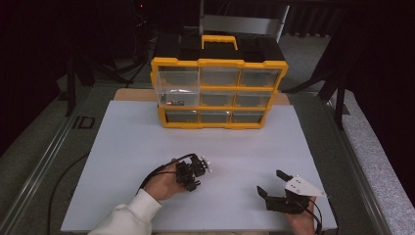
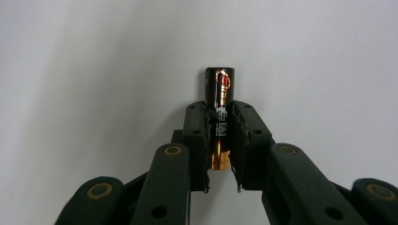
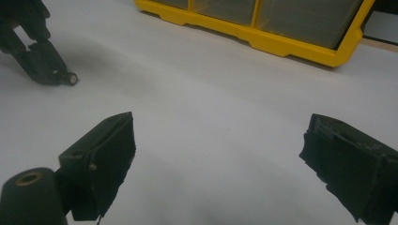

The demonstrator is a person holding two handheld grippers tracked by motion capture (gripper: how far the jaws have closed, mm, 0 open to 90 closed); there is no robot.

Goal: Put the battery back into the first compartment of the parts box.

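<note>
A black battery [image 2: 219, 93] with red and gold print is clamped lengthwise between the jaws of my left gripper [image 2: 219, 110], its top end sticking out past the fingertips over the white board. In the high view the left gripper [image 1: 192, 176] is held by a white-sleeved hand at the near middle of the board. From the right gripper view the left gripper [image 3: 42, 61] tilts down toward the board, with the battery end [image 3: 70, 78] showing. My right gripper [image 1: 270, 182] rests at the near right, jaws wide apart with nothing between them [image 3: 218, 136].
A yellow drawer organizer [image 1: 219, 93] with clear drawers and a handle stands at the far edge of the white board [image 1: 147, 142]. Its top-left drawer [image 1: 178, 88] is pulled out. The organizer's base [image 3: 281, 42] lies ahead of the right gripper. Dark stands surround the table.
</note>
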